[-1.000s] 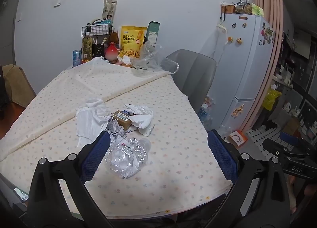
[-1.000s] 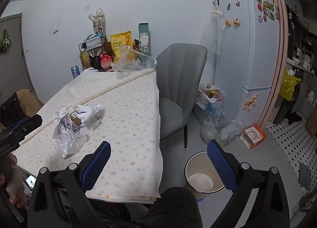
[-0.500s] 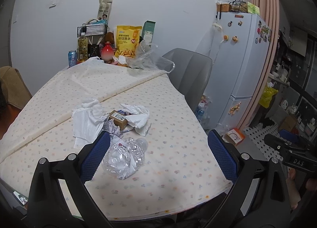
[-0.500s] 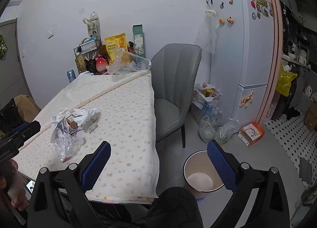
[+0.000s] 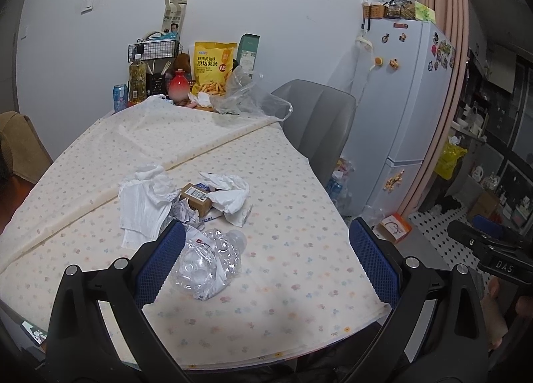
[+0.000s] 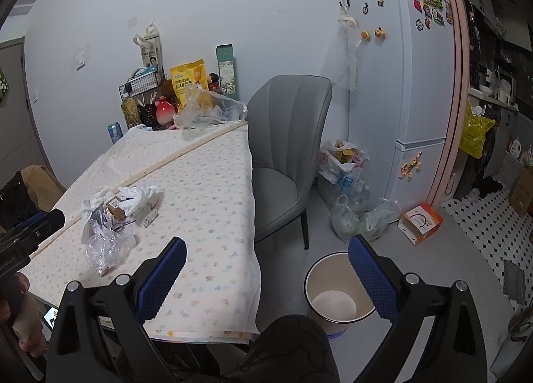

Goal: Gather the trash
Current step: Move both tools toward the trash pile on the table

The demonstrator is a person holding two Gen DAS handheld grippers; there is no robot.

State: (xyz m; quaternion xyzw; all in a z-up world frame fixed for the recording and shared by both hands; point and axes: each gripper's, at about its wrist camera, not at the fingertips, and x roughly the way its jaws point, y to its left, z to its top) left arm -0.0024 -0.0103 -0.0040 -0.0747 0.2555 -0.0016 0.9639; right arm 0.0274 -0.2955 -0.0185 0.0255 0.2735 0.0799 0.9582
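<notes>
Both tools spread wide and empty above the near end of the desk (image 5: 299, 283).

Left tool (image 5: 266, 266) hovers over the crushed clear bottle (image 5: 206, 266), its left pad just beside the plastic, gripping nothing. Behind the bottle lies the rest of the trash: a small brown box (image 5: 197, 198) between crumpled white tissues (image 5: 230, 194) and a white wrapper (image 5: 143, 206), all bunched together on the flowered cloth. Right tool (image 6: 266, 278) hangs over the desk's near right corner, with the round bin (image 6: 336, 293) on the floor just right of that corner. A grey chair (image 6: 286, 150) stands beside the desk, and a fridge (image 6: 399, 83) beyond it.
</notes>
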